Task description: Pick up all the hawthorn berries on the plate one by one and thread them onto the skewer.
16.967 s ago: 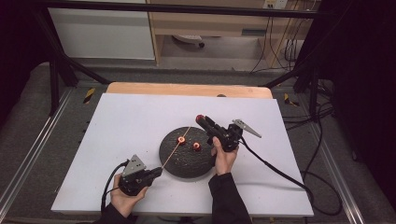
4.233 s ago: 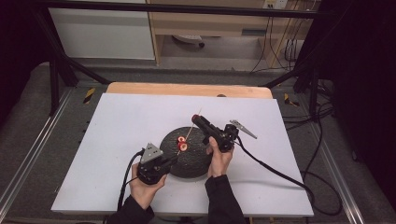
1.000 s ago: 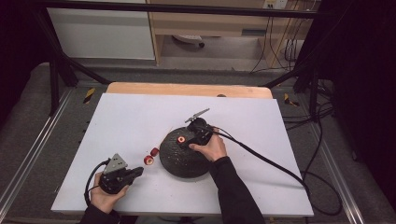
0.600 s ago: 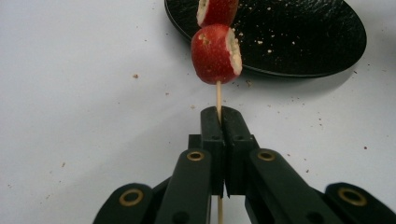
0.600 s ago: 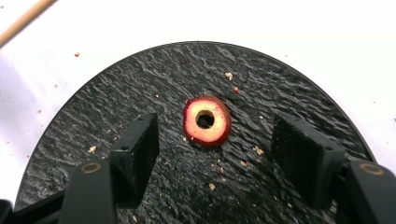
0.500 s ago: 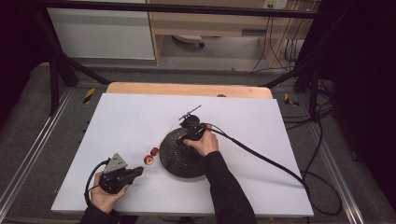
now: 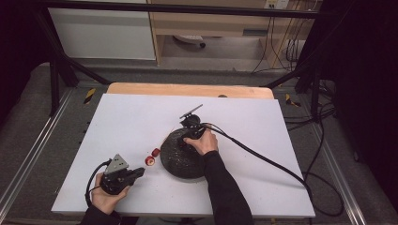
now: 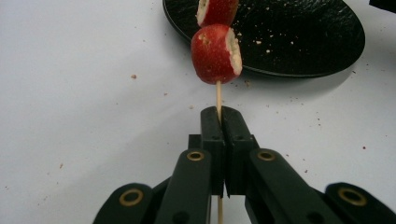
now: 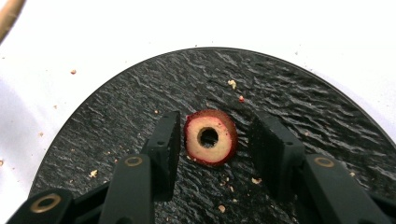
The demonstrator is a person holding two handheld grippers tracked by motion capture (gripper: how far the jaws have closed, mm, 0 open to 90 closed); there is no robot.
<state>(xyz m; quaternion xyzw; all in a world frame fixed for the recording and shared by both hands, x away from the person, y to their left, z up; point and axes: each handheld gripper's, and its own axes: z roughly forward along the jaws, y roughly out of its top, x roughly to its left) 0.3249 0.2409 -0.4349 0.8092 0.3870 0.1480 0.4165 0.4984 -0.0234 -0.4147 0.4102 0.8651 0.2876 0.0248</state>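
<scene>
The left gripper (image 8: 219,122) pinches a thin wooden stick (image 8: 218,97) with two red fruit pieces (image 8: 216,53), left of the round black plate (image 7: 174,161). The right gripper (image 9: 215,137) is spread around a red fruit ring (image 9: 210,136) on the plate. Squeezing too hard could squash it.
</scene>
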